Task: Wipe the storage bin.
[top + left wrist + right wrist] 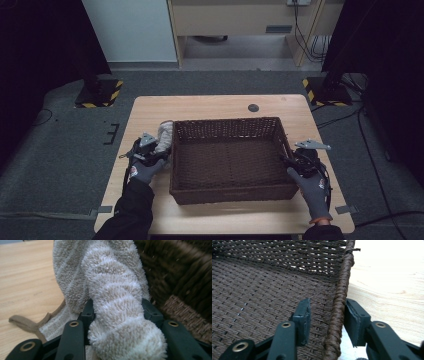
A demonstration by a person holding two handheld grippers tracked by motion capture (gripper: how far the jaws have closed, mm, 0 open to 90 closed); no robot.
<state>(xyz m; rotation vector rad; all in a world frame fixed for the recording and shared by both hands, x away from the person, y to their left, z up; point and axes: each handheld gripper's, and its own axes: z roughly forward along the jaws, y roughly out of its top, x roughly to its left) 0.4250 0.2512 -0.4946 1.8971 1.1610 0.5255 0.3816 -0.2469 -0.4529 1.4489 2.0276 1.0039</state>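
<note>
This looks like a lab or recording studio set up for filming tabletop work, not a home. A pale wooden table (210, 107) with a round black cable port (253, 107) stands alone on grey carpet (60, 165), well beyond the left-hand gripper (146, 145) and its right-hand counterpart (306, 155). Two dark stand bases edged with yellow-and-black hazard tape (99, 94) (327, 93) sit on the floor past the table's far corners, with black drapes (40, 45) rising behind them. Loose black cables (320, 47) hang by light wooden cabinet furniture (240, 20) at the back wall, and grey tape strips (346, 209) mark the table's near corners
</note>
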